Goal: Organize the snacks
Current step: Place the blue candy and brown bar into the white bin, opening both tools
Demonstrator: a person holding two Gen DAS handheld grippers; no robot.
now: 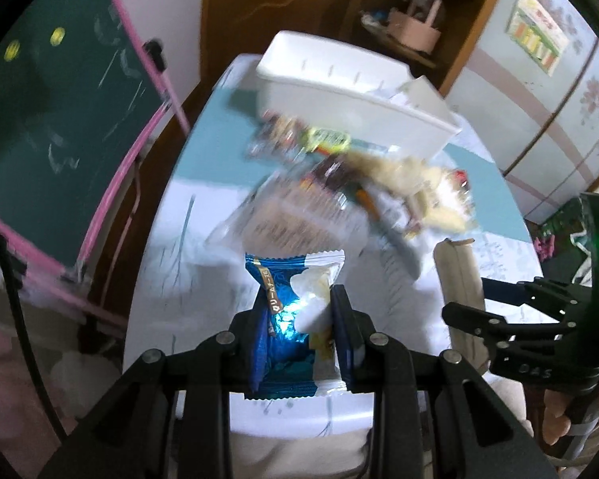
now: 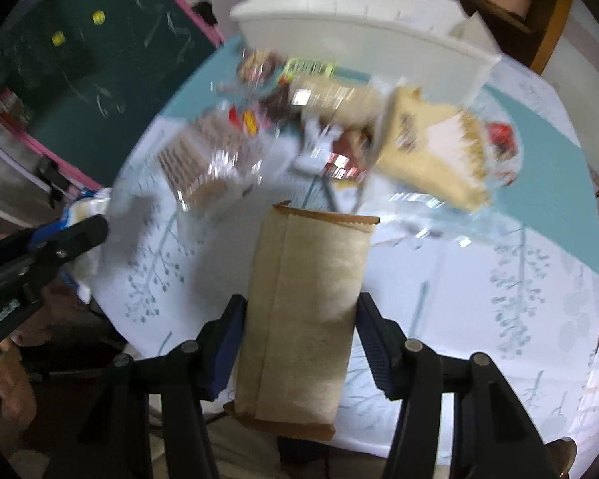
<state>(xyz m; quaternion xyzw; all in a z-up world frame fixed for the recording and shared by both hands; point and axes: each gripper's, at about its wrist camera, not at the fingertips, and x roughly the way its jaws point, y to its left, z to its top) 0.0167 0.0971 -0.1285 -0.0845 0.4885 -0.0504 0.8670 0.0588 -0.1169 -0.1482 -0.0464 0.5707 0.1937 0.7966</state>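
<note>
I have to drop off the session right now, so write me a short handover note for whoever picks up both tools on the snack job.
Left tool: shut on the blue snack packet, held above the near table edge.
Right tool: closed on the tan paper packet, also held near the front edge.
White bin: at the far side of the table; its inside is not visible from here.
Snack pile: loose and mixed in front of the bin, blurred.
Done: two packets picked up.
Left: likely carry both to the bin, then clear the pile.
</note>
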